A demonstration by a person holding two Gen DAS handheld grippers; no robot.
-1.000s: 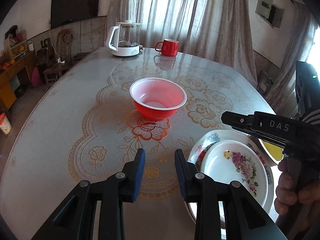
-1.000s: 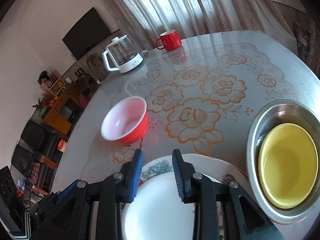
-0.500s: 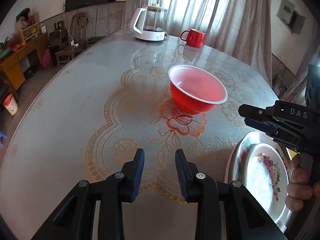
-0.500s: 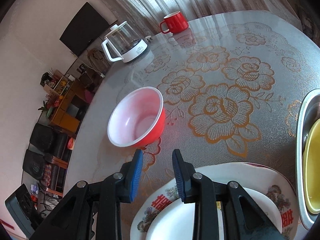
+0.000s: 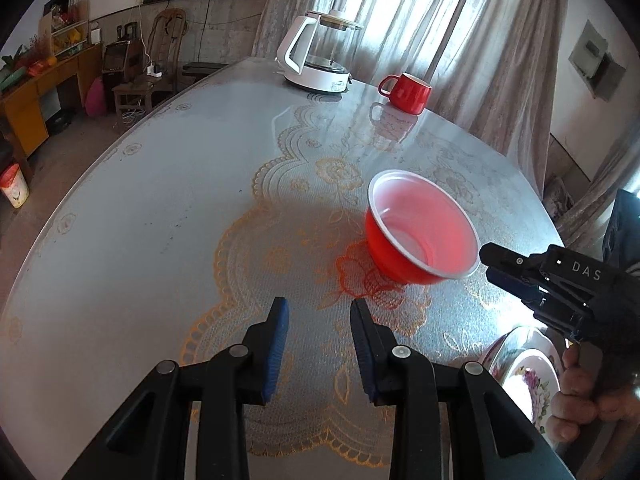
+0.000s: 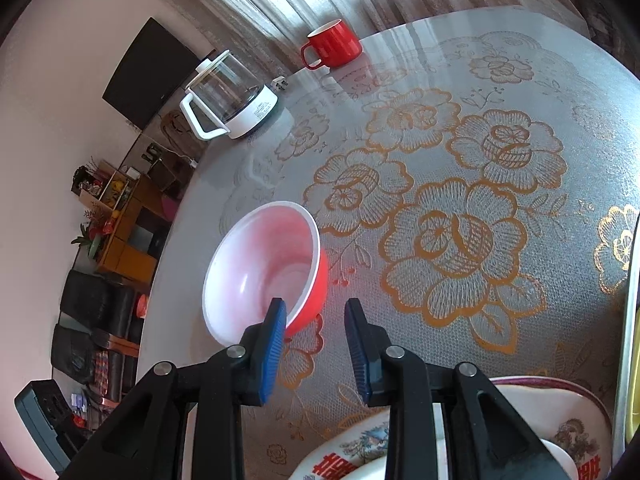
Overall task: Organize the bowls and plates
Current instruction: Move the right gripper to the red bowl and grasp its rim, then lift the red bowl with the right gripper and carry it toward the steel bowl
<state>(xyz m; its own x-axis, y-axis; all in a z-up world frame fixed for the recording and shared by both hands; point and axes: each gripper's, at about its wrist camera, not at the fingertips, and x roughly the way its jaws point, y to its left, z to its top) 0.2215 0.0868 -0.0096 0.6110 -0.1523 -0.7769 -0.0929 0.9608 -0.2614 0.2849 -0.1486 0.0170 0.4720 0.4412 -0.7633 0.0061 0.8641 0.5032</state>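
A red bowl [image 5: 420, 232] with a white inside stands upright mid-table; it also shows in the right wrist view [image 6: 264, 276]. My right gripper [image 6: 316, 312] is open and empty, its left finger in front of the bowl's near rim; in the left wrist view it [image 5: 496, 268] sits just right of the bowl. My left gripper [image 5: 320, 312] is open and empty above the tablecloth, short and left of the bowl. Stacked floral plates [image 6: 568, 436] lie under the right gripper, also seen in the left wrist view [image 5: 528, 376]. A steel bowl's rim [image 6: 628, 320] shows at the right edge, holding something yellow.
A glass kettle [image 5: 320, 56] with a white base and a red mug [image 5: 406, 88] stand at the table's far end, also in the right wrist view as kettle [image 6: 228, 96] and mug [image 6: 332, 44]. The lace-patterned round table [image 5: 140, 220] drops off at left.
Both grippers have moved forward and left. The right gripper left the plates and reached the red bowl's rim. The steel bowl slid nearly out of view. Both stayed open.
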